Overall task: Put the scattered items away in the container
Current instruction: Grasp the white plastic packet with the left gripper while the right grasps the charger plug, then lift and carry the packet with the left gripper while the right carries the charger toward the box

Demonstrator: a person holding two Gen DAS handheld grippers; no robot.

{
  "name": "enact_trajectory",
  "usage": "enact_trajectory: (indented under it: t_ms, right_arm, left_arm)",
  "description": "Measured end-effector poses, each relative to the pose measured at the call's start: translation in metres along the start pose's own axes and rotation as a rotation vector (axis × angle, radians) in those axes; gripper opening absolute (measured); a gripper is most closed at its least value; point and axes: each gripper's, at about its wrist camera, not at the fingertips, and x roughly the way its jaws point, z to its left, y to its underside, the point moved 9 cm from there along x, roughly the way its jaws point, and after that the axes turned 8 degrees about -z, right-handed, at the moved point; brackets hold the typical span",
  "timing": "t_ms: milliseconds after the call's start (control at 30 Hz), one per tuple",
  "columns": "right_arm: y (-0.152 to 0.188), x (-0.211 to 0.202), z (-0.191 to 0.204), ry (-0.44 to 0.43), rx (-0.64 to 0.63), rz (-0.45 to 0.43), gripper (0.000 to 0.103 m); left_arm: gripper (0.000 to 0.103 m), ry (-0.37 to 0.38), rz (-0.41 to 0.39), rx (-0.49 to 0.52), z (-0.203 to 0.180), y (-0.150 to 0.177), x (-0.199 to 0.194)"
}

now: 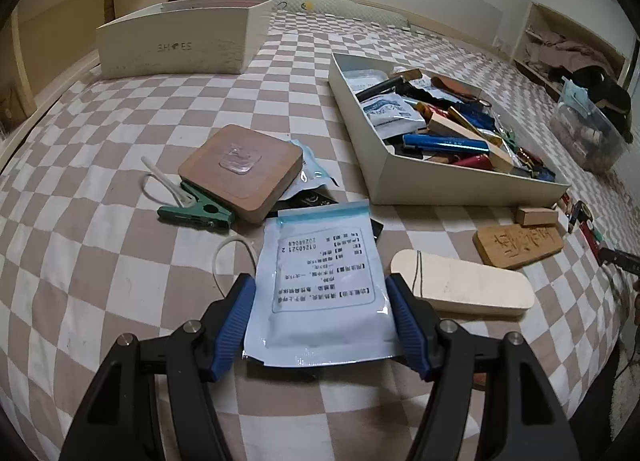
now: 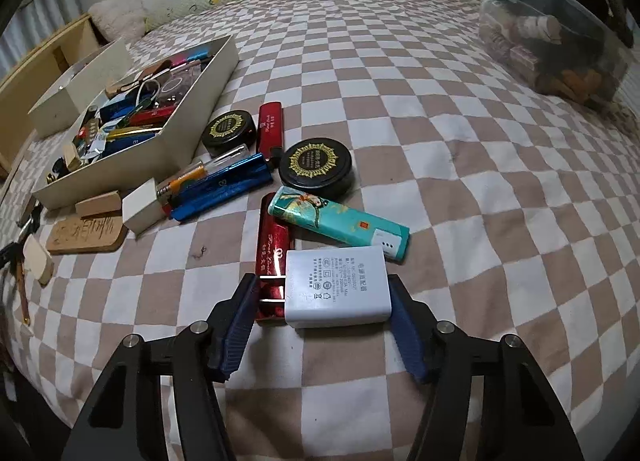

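Observation:
My left gripper (image 1: pixel 320 281) is shut on a white and blue printed pouch (image 1: pixel 316 273), with a blue pad against each long edge. It sits above the checked bedspread (image 1: pixel 120 261). The white container box (image 1: pixel 460 185), full of lighters and small items, lies further off to the right. In the right wrist view my right gripper (image 2: pixel 322 281) is shut on a white power adapter (image 2: pixel 338 285). A red lighter (image 2: pixel 274 249) is squeezed between the adapter's prongs and the left pad. The same container box (image 2: pixel 132 165) stands at far left.
Near the left gripper lie a wooden square block (image 1: pixel 240 169), a green clip (image 1: pixel 196 213), an oval wooden piece (image 1: pixel 460 289) and an engraved plaque (image 1: pixel 520 245). Past the right gripper lie a teal lighter (image 2: pixel 340 225), a blue lighter (image 2: pixel 224 189) and two black tins (image 2: pixel 316 169). A clear bin (image 2: pixel 560 41) sits far right.

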Motion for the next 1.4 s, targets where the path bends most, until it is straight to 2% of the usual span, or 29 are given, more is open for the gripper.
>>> enact_trajectory:
  t_ms: [167, 233, 433, 600, 667, 733, 800, 1067, 1167, 1200, 1233, 1400]
  right_arm:
    - [0.002, -0.007, -0.001, 0.007, 0.034, -0.006, 0.063]
    - [0.002, -0.013, 0.000, 0.002, 0.043, -0.014, 0.063]
    - [0.001, -0.034, 0.012, -0.039, 0.063, -0.048, 0.063]
    - [0.000, -0.050, 0.038, -0.106, 0.047, -0.067, 0.063]
    - [0.000, -0.054, 0.052, -0.141, 0.035, -0.067, 0.063]
    - [0.001, -0.057, 0.066, -0.179, 0.022, -0.060, 0.063]
    - [0.004, -0.058, 0.082, -0.211, 0.000, -0.053, 0.063]
    - [0.019, -0.051, 0.137, -0.297, -0.064, -0.009, 0.063]
    - [0.025, -0.049, 0.150, -0.318, -0.077, 0.004, 0.063]
    - [0.027, -0.048, 0.153, -0.322, -0.080, 0.008, 0.063]
    - [0.028, -0.046, 0.155, -0.326, -0.082, 0.013, 0.063]
    - [0.036, -0.045, 0.163, -0.344, -0.079, 0.033, 0.063]
  left_arm:
    - [0.066, -0.007, -0.007, -0.016, 0.000, -0.001, -0.005]
    - [0.053, 0.000, -0.018, -0.023, -0.001, -0.002, -0.009]
    - [0.050, -0.003, -0.022, -0.030, -0.007, -0.005, -0.019]
    - [0.050, -0.002, -0.012, -0.013, -0.014, 0.000, -0.020]
    - [0.056, -0.022, -0.012, -0.002, -0.013, 0.000, -0.020]
    - [0.077, -0.042, -0.017, -0.005, -0.010, -0.002, -0.018]
    - [0.089, -0.048, -0.009, -0.021, -0.006, -0.004, -0.016]
    - [0.089, -0.042, 0.094, 0.013, -0.003, -0.002, 0.009]
    - [0.086, -0.052, 0.101, 0.044, -0.002, 0.000, 0.014]
    - [0.071, -0.035, 0.102, 0.042, -0.003, 0.000, 0.014]
    - [0.065, -0.009, 0.110, 0.025, -0.004, 0.001, 0.015]
    - [0.061, 0.014, 0.106, 0.021, -0.005, 0.003, 0.011]
